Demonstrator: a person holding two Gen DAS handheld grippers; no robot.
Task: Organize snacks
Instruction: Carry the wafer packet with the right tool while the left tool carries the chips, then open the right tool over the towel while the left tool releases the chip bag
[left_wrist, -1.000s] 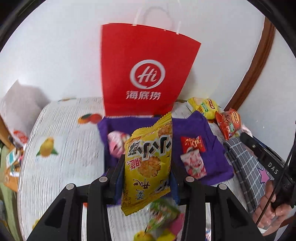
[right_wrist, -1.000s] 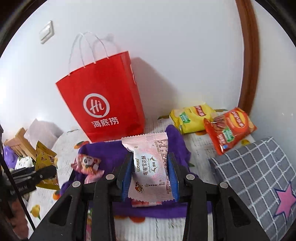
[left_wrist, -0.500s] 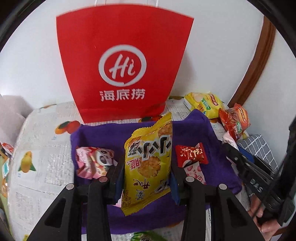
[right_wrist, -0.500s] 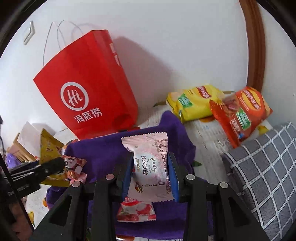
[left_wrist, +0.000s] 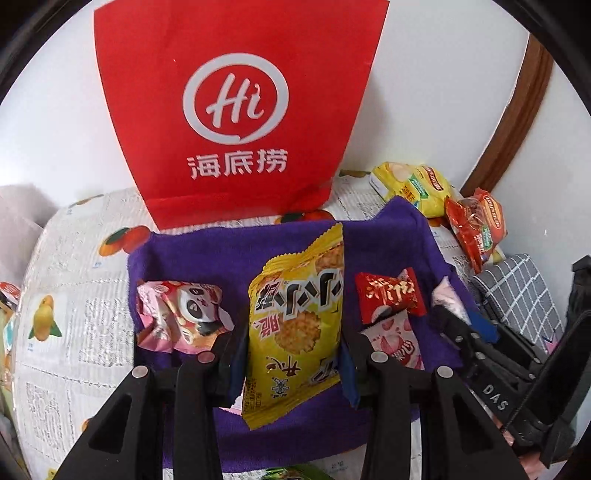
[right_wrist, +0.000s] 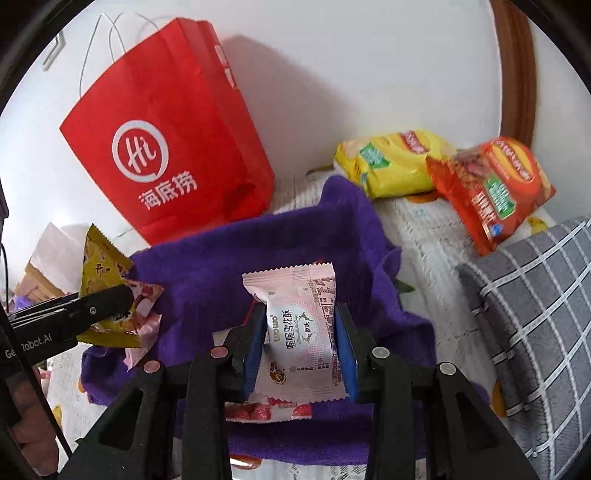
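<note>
Each claw (left_wrist: 293, 343) (right_wrist: 301, 343) clamping 1 snack packet (left_wrist: 295, 325) (right_wrist: 299, 332)

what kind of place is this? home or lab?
Most likely a home. A fruit-print tablecloth against a plain wall, a restaurant paper bag, loose snack packs on a purple towel and a checked cushion.

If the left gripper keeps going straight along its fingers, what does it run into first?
Most likely the purple cloth: the left gripper, shut on the yellow snack packet, points down at its bare middle. Depth is unclear; the packet's tip would probably touch first.
</note>
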